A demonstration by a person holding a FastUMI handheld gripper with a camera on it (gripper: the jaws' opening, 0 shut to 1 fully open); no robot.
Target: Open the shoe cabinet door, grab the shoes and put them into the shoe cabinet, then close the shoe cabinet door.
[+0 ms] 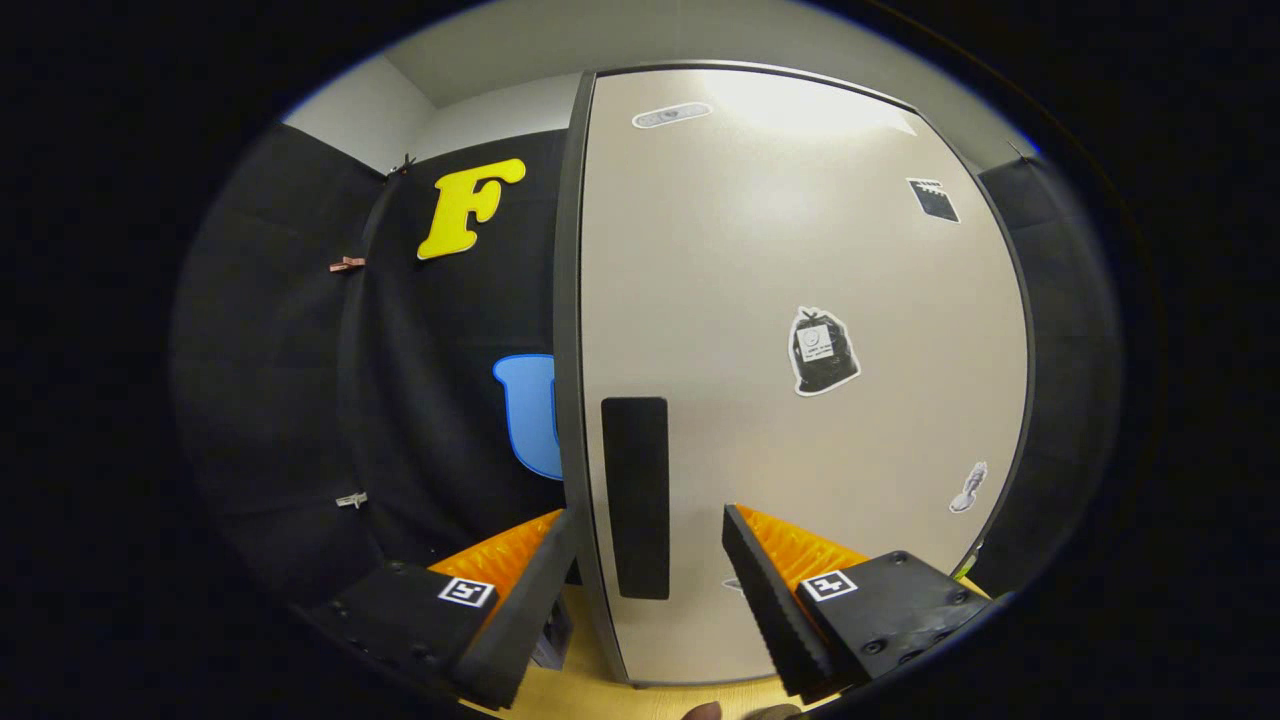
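The hand-held gripper (648,580) faces the tall beige shoe cabinet door with a dark frame (800,330), its fingers spread wide apart and pressing on nothing. Between the fingers, just ahead of them, stands the black upright rectangular handle panel (635,497), set near the door's left edge. Whether the door is fully shut or slightly ajar cannot be told; its left edge shows as a dark strip against the booth's black cloth.

Judging by this, the step in hand concerns the door itself, either opening or closing it, and which of the two cannot be settled from here. If opening, the next move calls for bringing one finger around the door's left edge beside the handle panel and pulling it outward.

The cabinet stands on a light wooden bench (600,690), which shows as a strip under the door.

On the door sit several small stickers: a black rubbish-bag sticker (823,351) with tiny writing too small to read, a dark clapperboard-shaped sticker (932,200) near the top, and a pale oval one (671,115) at the upper edge. No brand name is legible.
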